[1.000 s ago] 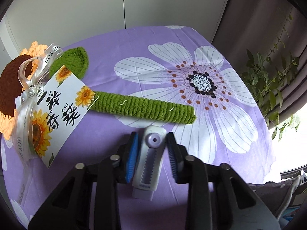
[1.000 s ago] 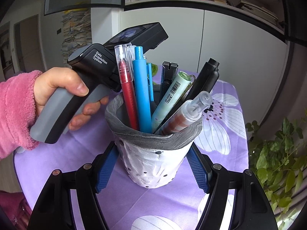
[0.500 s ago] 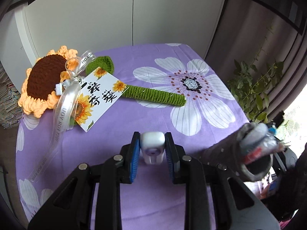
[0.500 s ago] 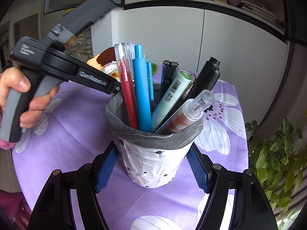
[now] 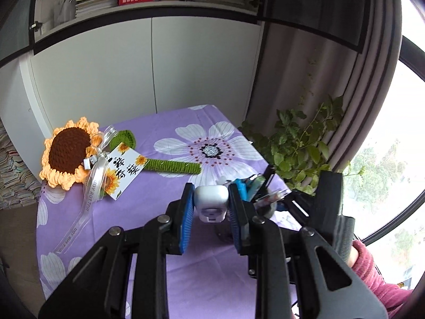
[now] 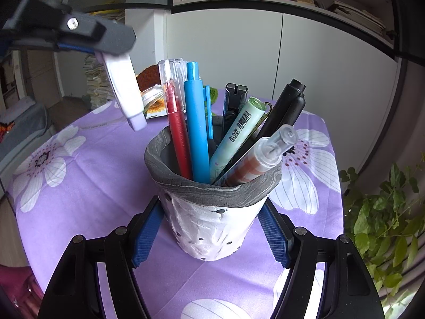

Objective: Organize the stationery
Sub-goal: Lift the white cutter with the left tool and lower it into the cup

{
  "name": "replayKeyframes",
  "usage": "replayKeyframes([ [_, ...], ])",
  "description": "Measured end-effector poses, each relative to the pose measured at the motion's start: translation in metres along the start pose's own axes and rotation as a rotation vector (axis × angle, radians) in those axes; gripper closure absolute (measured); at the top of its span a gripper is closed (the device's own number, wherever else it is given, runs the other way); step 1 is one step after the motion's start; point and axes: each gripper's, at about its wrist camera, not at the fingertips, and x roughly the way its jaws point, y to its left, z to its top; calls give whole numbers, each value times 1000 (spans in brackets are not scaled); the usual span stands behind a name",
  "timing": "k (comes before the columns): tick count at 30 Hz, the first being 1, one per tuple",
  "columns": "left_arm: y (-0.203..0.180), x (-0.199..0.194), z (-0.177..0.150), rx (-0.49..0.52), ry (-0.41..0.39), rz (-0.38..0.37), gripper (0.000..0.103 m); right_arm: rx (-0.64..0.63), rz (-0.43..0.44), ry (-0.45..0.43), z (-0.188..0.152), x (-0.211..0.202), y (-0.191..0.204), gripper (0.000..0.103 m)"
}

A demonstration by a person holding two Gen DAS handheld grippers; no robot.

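My left gripper [image 5: 211, 207] is shut on a white and lilac correction tape [image 5: 211, 202] and holds it in the air. In the right wrist view that tape [image 6: 124, 93] hangs tip-down from the left gripper [image 6: 87, 45], up and to the left of the pen holder. My right gripper [image 6: 212, 228] is shut on the grey-rimmed white pen holder [image 6: 212, 220], which stands on the purple cloth. It holds several pens, among them a red pen [image 6: 176, 122], a blue pen [image 6: 198, 125] and a black marker [image 6: 287, 109]. The holder's top shows in the left wrist view [image 5: 261, 199].
A crochet sunflower [image 5: 69, 152] with a green stem [image 5: 175, 166] and a card lies at the table's far left. A leafy plant [image 5: 300, 148] stands off the table's right edge. White cabinets stand behind the purple flowered tablecloth [image 6: 79, 186].
My left gripper has lifted the correction tape off the cloth, risen high and swung toward the pen holder. The right gripper and the holder have not moved.
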Motion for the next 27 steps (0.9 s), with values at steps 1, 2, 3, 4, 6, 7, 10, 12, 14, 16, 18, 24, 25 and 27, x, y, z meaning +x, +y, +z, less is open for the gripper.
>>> replayKeyframes([
  [1, -4, -3, 2, 3, -8, -17, 80, 0, 0, 0, 0, 0, 0, 30],
  [2, -7, -5, 3, 8, -14, -31, 80, 0, 0, 0, 0, 0, 0, 30],
  [3, -12, -6, 4, 13, -19, -41, 80, 0, 0, 0, 0, 0, 0, 30],
  [4, -14, -5, 5, 19, -20, -48, 80, 0, 0, 0, 0, 0, 0, 30],
  [6, -20, 2, 6, 25, -10, -58, 80, -1, -1, 0, 0, 0, 0, 30],
  [7, -22, 7, 6, 24, 1, -62, 80, -1, -1, 0, 0, 0, 0, 30],
  [10, -27, 22, 5, 25, 38, -74, 80, -1, -1, 0, 0, 0, 0, 30],
  [12, -29, 29, 4, 25, 56, -76, 80, -1, -1, 0, 0, 0, 0, 30],
  [14, -30, 33, 3, 28, 62, -73, 80, 0, 0, 0, 0, 0, 0, 30],
  [16, -32, 35, 2, 37, 66, -69, 80, 0, 1, 0, 0, 0, 0, 30],
  [18, -33, 37, 1, 41, 70, -66, 80, 0, 0, 0, 0, 0, 0, 30],
  [24, -29, 38, 1, 27, 75, -68, 79, 0, -1, 1, 0, 0, 0, 30],
  [25, -29, 39, 1, 23, 77, -67, 79, 0, -1, 1, 0, 0, 0, 30],
  [27, -27, 40, 1, 12, 82, -66, 79, -1, -2, 2, 0, 0, 0, 30],
])
